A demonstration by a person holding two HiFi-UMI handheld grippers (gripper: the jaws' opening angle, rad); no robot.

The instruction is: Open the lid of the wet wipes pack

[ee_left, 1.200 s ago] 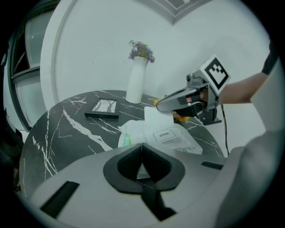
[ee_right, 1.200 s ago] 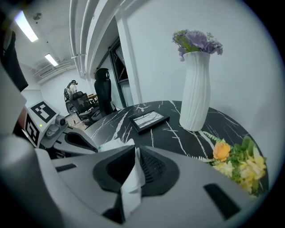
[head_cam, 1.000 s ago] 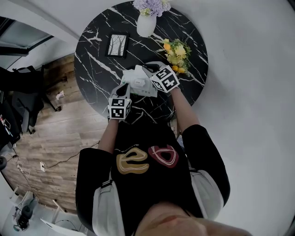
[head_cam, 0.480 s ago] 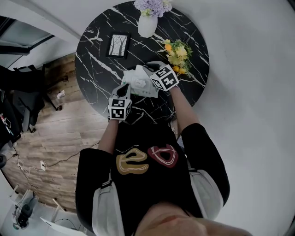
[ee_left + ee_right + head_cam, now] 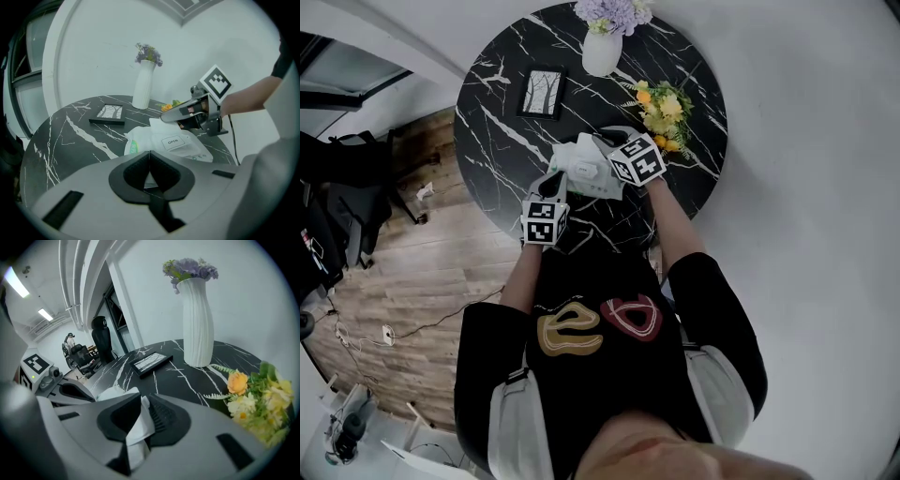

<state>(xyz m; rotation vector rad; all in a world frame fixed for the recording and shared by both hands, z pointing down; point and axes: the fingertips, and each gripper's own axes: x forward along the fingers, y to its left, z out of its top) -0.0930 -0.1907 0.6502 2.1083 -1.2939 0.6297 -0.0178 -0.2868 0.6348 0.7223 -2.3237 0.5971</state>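
The jaws of the right gripper are being eased a little apart from their tighter setting of a second ago. A white fold of the wet wipes pack is being shown between them, pressed by the pads lower down. The gripper is being rolled slightly about its own line, so its marker cube is being presented at a slightly changed tilt in the head view. The scene is being shifted a trace rightward in that view: the white vase and the picture frame are being seen a little further right than before.
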